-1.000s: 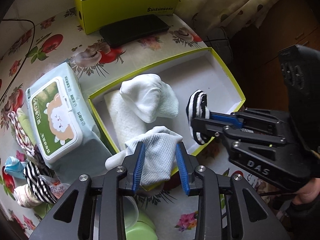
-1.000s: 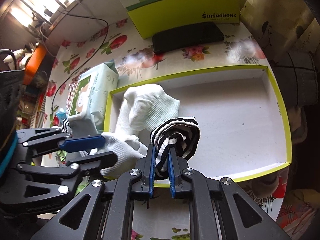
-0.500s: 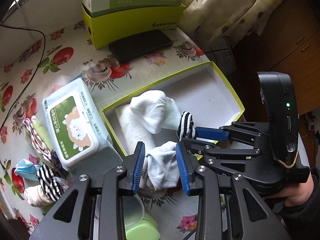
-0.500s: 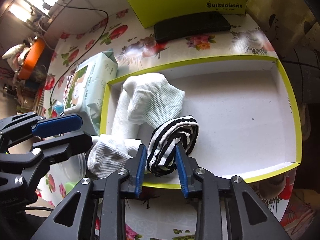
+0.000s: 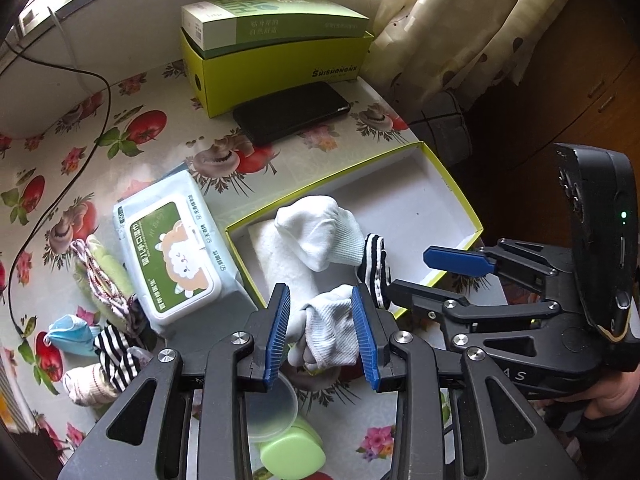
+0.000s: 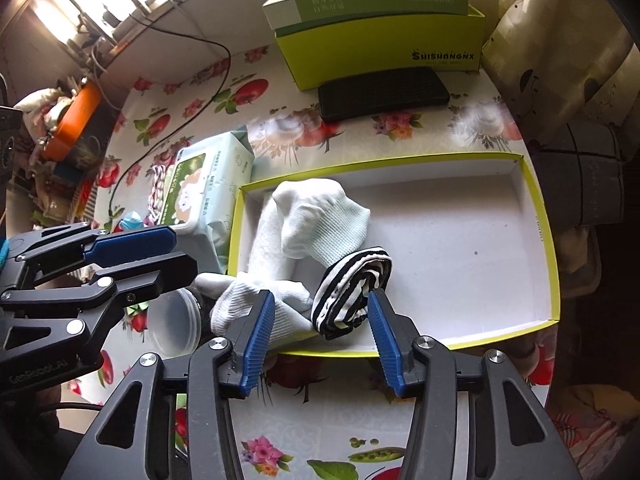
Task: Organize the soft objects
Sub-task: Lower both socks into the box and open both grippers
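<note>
A shallow box point(image 6: 536, 216) with a yellow-green rim holds a folded white sock point(image 6: 320, 220) and a rolled black-and-white striped sock point(image 6: 352, 284). My right gripper point(image 6: 320, 300) hangs just over the box's near rim. Its jaws are opening, and the striped sock lies loose on the box floor between them. A second white sock point(image 5: 332, 328) is draped over the box's near left corner. My left gripper point(image 5: 320, 300) is open above it, and its pads do not press on it. In the left wrist view the right gripper point(image 5: 416, 272) reaches in from the right beside the striped sock point(image 5: 376, 264).
A wet-wipes pack point(image 5: 172, 256) lies left of the box. A black phone point(image 5: 292, 116) and a yellow-green carton point(image 5: 280, 68) sit at the back. Another striped sock point(image 5: 116, 356), a blue mask point(image 5: 68, 332) and a green container point(image 5: 292, 448) lie nearby. The table ends close behind the box's right end.
My right gripper, shut on the striped sock, has opened, and the sock now rests in the box. Both grippers have risen. The draped white sock has stayed put.
</note>
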Demonstrator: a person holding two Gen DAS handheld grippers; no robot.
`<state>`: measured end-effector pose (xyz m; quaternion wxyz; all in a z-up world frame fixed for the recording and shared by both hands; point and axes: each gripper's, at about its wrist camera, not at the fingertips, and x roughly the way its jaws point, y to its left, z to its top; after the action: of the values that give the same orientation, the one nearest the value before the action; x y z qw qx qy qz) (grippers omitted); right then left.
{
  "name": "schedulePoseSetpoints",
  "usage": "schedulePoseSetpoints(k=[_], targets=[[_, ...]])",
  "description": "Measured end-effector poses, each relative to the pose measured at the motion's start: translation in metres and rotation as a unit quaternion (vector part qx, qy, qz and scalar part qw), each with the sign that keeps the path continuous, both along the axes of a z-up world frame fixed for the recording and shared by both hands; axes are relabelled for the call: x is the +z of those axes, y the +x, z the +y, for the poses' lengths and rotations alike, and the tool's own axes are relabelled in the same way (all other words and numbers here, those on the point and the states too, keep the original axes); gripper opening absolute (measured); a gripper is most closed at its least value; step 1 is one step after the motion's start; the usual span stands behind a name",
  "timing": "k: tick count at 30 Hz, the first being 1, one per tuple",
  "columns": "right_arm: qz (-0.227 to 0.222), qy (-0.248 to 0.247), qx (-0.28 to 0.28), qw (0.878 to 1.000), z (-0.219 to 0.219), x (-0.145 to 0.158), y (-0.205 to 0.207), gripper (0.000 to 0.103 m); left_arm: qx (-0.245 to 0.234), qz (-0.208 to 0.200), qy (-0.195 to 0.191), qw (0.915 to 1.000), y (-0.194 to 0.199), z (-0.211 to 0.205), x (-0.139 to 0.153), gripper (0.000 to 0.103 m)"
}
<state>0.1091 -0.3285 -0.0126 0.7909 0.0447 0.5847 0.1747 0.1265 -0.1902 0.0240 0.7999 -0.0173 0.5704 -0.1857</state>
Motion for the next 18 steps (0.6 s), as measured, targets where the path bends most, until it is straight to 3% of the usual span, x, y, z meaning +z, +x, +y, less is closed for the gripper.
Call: schedulePoseSetpoints(k=[18], targets=[[-0.024,-0.004,0.016,1.000,0.028,0.040,-0.039,0.050,0.064,-0.011,-0.020,0.9977,-0.043,0.064,0.016,0.033]])
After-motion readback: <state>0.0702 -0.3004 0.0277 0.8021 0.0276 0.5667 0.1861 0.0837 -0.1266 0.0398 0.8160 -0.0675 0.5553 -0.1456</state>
